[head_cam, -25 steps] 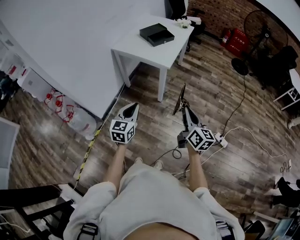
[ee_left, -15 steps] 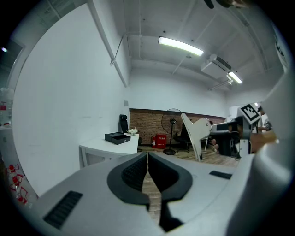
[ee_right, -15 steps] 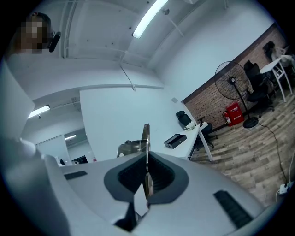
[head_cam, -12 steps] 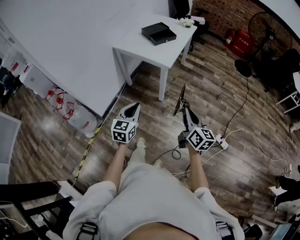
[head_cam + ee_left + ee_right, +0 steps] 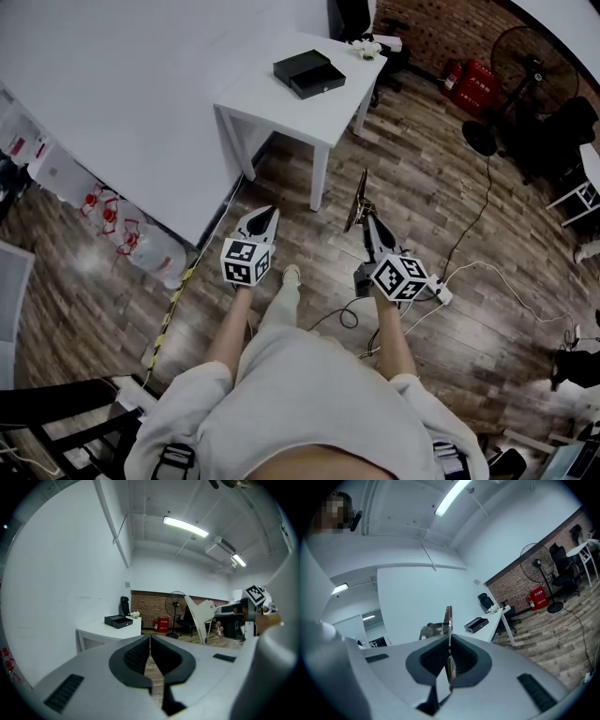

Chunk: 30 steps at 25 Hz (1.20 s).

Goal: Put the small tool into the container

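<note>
The container, a black open box (image 5: 309, 73), stands on a small white table (image 5: 281, 103) ahead of me; it also shows as a box (image 5: 118, 620) in the left gripper view and as a box (image 5: 476, 625) in the right gripper view. My right gripper (image 5: 368, 223) is shut on the small tool (image 5: 359, 199), a thin flat metal piece that sticks out past the tips. The right gripper view shows that tool (image 5: 448, 618) edge-on between the pads. My left gripper (image 5: 266, 214) is shut and holds nothing. Both grippers hang over the wooden floor, well short of the table.
A white wall panel runs along the left. A small white object (image 5: 367, 47) lies on the table's far corner. A standing fan (image 5: 530, 66) and a red object (image 5: 473, 77) are at the back right. A power strip (image 5: 441, 291) and cables lie on the floor by the right gripper.
I have stepped forward: one foot now shows between the grippers, and the floor has slid under both. The grippers keep their pose, the tool still held.
</note>
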Tool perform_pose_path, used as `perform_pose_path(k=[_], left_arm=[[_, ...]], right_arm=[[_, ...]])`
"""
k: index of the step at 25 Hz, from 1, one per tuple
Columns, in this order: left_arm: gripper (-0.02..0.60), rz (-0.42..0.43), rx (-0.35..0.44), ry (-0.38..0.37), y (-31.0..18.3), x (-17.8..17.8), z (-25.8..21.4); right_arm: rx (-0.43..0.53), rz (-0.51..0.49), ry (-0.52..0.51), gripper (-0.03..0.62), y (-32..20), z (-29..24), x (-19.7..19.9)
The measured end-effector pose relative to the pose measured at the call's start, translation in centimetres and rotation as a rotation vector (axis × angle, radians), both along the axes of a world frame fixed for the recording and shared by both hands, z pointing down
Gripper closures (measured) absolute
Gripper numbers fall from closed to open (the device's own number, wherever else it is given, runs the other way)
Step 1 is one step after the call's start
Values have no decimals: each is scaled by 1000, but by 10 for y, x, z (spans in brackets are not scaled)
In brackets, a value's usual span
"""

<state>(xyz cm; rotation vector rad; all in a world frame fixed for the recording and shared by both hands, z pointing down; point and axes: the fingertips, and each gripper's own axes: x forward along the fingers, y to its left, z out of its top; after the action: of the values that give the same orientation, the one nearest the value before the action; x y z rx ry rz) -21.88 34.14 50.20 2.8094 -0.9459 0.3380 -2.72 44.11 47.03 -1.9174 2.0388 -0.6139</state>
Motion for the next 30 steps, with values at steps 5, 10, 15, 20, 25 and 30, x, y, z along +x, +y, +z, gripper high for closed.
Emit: perform_pose_path(k=[5, 10, 15, 20, 25, 30], left_arm=[[568, 17, -9, 12, -48, 21, 6], [568, 20, -22, 20, -98, 40, 12], [568, 29, -43, 25, -148, 51, 17], [568, 60, -67, 32, -195, 65, 20], [568, 86, -77, 38, -241, 82, 21], [568, 103, -89, 38, -286, 93, 23]], right_arm=[[-13, 7, 9, 589, -45, 5, 15], [-22, 3, 19, 590, -94, 7, 26], [-39, 15, 17, 589, -143, 9, 37], [-56, 35, 21, 589, -189, 10, 47], [-64, 58, 25, 589, -232, 8, 59], [-75, 75, 30, 589, -275, 8, 69]])
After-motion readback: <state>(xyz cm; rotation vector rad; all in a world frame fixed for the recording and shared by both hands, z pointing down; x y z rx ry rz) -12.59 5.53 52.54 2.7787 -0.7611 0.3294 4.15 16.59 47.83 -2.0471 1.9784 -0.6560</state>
